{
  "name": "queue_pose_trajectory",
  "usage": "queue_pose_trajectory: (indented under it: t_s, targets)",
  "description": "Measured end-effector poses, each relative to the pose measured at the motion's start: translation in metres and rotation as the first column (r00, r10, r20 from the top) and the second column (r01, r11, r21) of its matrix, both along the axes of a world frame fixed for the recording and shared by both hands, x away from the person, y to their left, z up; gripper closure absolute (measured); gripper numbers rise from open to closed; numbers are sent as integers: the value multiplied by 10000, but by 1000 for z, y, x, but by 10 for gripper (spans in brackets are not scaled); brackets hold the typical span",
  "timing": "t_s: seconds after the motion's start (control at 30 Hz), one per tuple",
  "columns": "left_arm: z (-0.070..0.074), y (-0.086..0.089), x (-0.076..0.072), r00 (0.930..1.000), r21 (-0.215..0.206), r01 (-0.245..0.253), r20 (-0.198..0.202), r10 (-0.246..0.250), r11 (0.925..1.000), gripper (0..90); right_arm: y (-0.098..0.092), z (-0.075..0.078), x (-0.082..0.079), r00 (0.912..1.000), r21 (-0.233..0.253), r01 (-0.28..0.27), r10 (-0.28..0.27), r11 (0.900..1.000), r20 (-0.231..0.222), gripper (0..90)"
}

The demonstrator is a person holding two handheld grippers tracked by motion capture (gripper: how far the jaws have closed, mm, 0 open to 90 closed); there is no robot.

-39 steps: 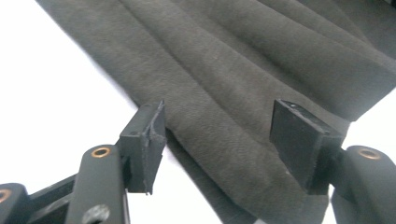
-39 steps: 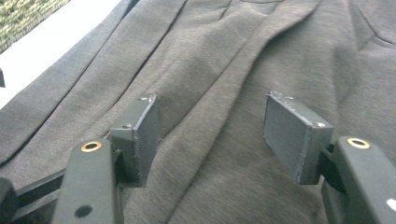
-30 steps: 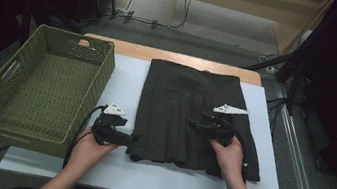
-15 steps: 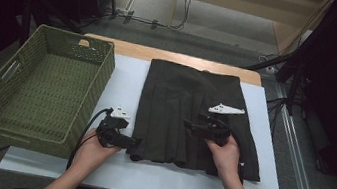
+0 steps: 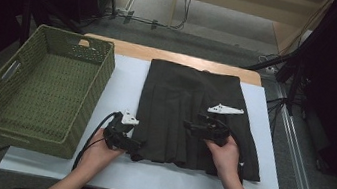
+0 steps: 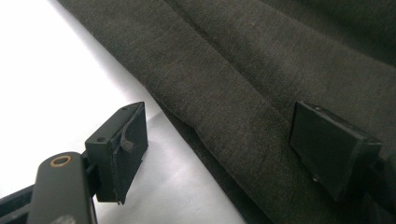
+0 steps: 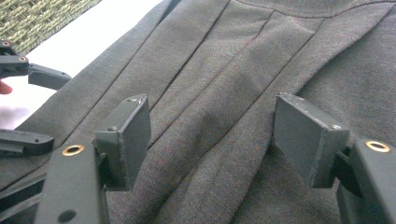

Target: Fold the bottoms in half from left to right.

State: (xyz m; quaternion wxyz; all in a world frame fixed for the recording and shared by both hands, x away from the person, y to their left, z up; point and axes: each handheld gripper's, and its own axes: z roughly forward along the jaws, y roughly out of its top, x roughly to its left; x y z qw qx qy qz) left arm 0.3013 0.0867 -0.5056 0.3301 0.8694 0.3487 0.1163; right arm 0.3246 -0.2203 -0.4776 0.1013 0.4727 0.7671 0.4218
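Fold setup: left claw (image 5: 137,149) jaws apart, straddling skirt (image 5: 190,103) hem at 7 o'clock; right claw (image 5: 191,126) apart over pleats. Next: clamp both.

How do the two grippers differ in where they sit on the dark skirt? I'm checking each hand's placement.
The left gripper sits at the skirt's near-left edge, one jaw over the white table cover and one over cloth; the right gripper sits over the pleats, both jaws above cloth. The left points right, the right points left. Both are open.
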Motion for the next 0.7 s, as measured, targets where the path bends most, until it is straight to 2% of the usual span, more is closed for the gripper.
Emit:
queue_pose_trajectory:
  t_s: [0.17, 0.3, 0.43, 0.7]
  targets:
    - [-2, -5, -2, 9999, -122, -5, 164, 7, 9999, 206, 1, 0, -1, 10000, -57, -7, 7, 10000, -4, 266]
    - [-3, -8, -5, 9997, -218, -63, 243, 68, 9997, 244, 1, 0, -1, 10000, -100, -25, 25, 9999, 47, 266]
    - [-2, -11, -8, 9994, -234, -160, 298, 167, 9996, 335, 2, 1, -1, 9999, -118, -30, 32, 9999, 96, 266]
    - [-1, -12, -10, 9993, -344, -320, 194, 327, 9989, 450, 4, 3, -2, 9999, -58, -35, 36, 10000, 121, 266]
